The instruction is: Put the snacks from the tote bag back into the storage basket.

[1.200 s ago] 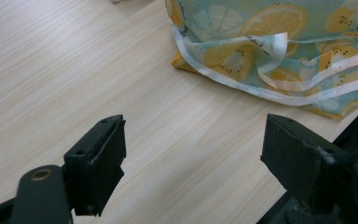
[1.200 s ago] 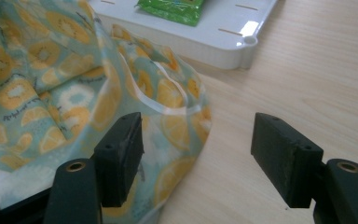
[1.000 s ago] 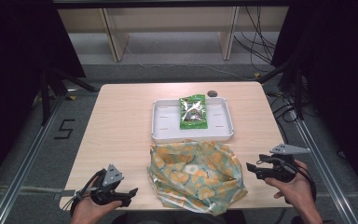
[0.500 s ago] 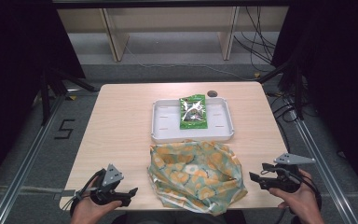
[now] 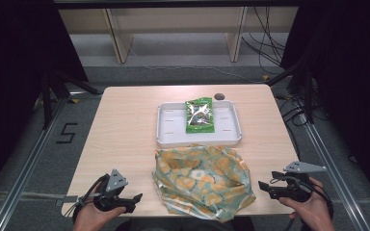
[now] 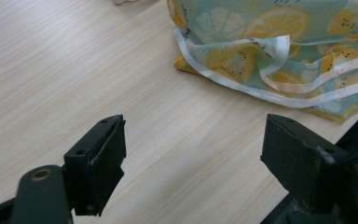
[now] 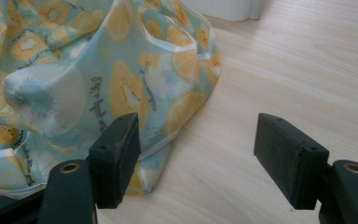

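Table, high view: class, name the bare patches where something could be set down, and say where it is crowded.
Free: the wide strip of table left of the white tray and the fruit-print cloth, and a narrower strip along the right edge. Crowded: the middle, where the tray with its green packet meets the cloth, and the near corners, where the tongs sit.

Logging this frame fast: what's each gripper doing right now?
Left gripper: open, holding nothing, over bare table.
Right gripper: open, holding nothing, beside the fruit-print cloth.
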